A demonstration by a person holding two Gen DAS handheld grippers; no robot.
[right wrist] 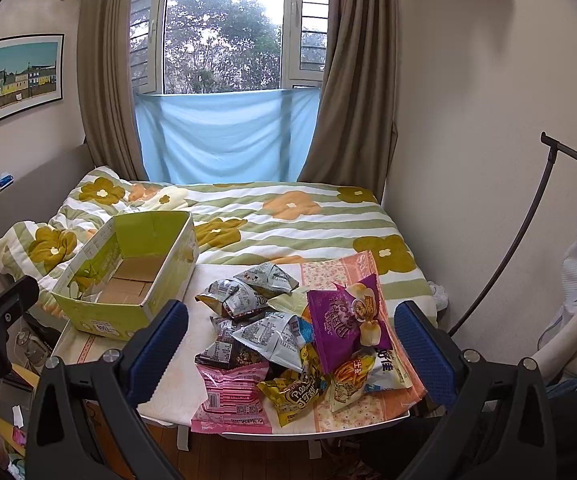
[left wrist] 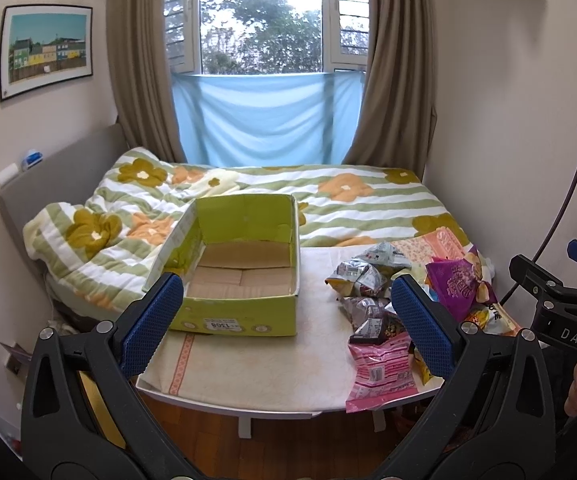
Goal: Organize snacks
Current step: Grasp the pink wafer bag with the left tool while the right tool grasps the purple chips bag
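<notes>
On the counter [right wrist: 176, 380], snack packets [right wrist: 288, 340] lie heaped at right; green cardboard box [left wrist: 240, 272] stands empty at left. Left gripper [left wrist: 286, 320] and right gripper [right wrist: 290, 344] hover, fingers spread, holding nothing.

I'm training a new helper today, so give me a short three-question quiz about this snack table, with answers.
1. True or false: the green box already holds snacks.
2. Which bag hangs over the table's near edge: A the pink bag, B the purple bag, C the yellow bag?
3. Fill in: both the left gripper and the right gripper are ____.

Key: 1 false, its cardboard floor is bare. 2 A. 3 open, holding nothing.
</notes>
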